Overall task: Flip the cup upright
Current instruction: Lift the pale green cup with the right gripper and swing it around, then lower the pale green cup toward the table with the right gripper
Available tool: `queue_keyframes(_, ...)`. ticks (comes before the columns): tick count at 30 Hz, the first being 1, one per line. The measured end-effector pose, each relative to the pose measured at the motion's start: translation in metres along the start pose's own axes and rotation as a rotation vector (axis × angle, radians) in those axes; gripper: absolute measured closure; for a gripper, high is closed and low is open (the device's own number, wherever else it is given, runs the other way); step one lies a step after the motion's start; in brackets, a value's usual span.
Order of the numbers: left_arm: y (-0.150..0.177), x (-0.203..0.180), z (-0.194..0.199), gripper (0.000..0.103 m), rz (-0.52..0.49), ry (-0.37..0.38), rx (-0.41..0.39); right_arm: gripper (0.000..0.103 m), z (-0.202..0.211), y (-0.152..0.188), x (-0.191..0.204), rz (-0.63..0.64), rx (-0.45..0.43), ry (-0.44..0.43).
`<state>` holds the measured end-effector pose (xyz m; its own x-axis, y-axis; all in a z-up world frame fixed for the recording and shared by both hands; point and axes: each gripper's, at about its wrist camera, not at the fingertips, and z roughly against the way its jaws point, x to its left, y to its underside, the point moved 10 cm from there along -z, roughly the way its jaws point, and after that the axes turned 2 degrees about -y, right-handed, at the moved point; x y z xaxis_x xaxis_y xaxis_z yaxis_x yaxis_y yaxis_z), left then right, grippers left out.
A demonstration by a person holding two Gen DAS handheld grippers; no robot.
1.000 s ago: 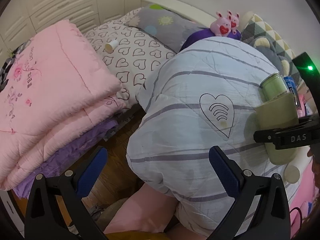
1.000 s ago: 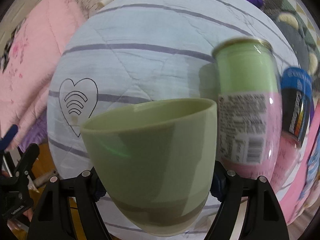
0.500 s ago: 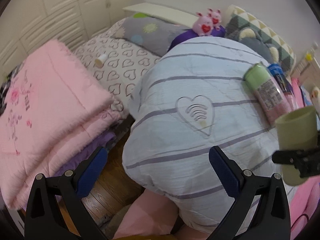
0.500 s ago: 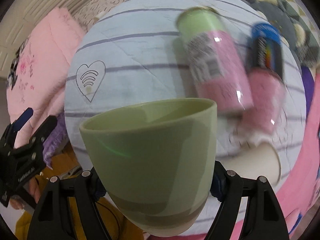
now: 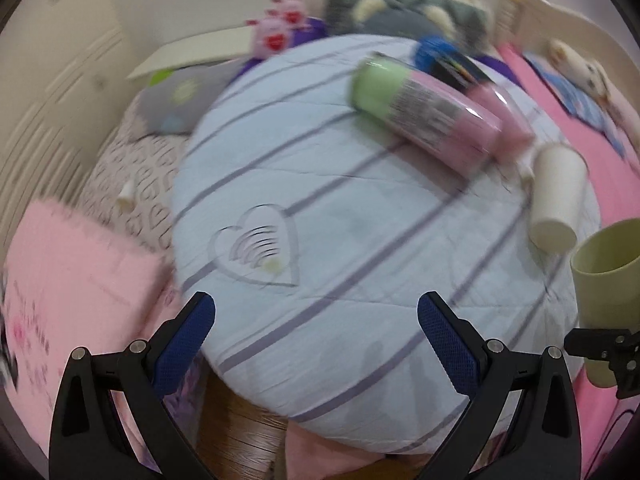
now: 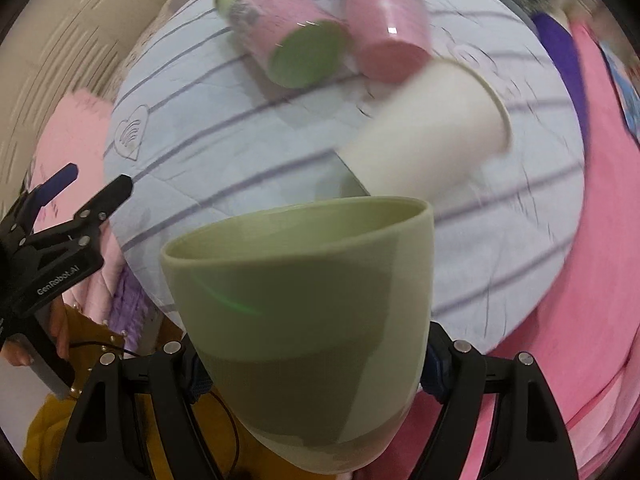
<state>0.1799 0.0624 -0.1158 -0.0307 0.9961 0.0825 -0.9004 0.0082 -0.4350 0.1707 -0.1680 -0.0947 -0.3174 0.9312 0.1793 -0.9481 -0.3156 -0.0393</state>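
Observation:
My right gripper [image 6: 312, 364] is shut on a pale green cup [image 6: 304, 312], held upright with its mouth up, above the near edge of a light blue striped quilt [image 6: 224, 128]. The cup also shows at the right edge of the left wrist view [image 5: 608, 280]. My left gripper [image 5: 316, 336] is open and empty over the quilt [image 5: 340, 240]. It shows at the left of the right wrist view [image 6: 84, 196]. A white cup [image 6: 428, 136] lies on its side on the quilt just beyond the green cup; it also shows in the left wrist view [image 5: 556, 196].
A pink-and-green can [image 5: 424, 116] and a pink-and-blue can [image 5: 460, 68] lie on the quilt's far side. A folded pink blanket [image 5: 72, 280] sits left. Pillows and a plush toy [image 5: 280, 32] lie behind. Pink bedding [image 6: 600, 240] lies right.
Both grippers swung right across the quilt. The cans moved away in the right wrist view and the white cup came into view. The green cup stayed gripped and upright.

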Motion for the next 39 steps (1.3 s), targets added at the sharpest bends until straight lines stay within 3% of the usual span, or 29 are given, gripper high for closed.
queue_keyframes(6,-0.003,-0.027,-0.009,0.001,-0.153,0.027,0.019,0.024,-0.008,0.016,-0.032,-0.171,-0.028,-0.061)
queue_keyframes(11,-0.005,-0.035,-0.015,0.001,-0.21,0.046,0.022,0.024,-0.022,0.014,-0.028,-0.249,-0.023,-0.104)
queue_keyframes(15,-0.002,-0.036,-0.017,0.001,-0.214,0.064,0.018,0.023,-0.034,0.023,-0.02,-0.25,-0.024,-0.077)
queue_keyframes(27,0.007,-0.038,-0.013,0.001,-0.203,0.05,0.027,0.022,0.016,0.039,-0.02,-0.189,-0.128,0.012)
queue_keyframes(34,0.015,-0.043,0.004,0.001,-0.181,0.043,0.02,0.022,0.018,0.021,0.004,-0.152,-0.186,0.022)
queue_keyframes(39,0.02,-0.047,0.016,0.001,-0.145,0.038,0.012,0.022,0.032,0.028,-0.001,-0.095,-0.23,0.045)
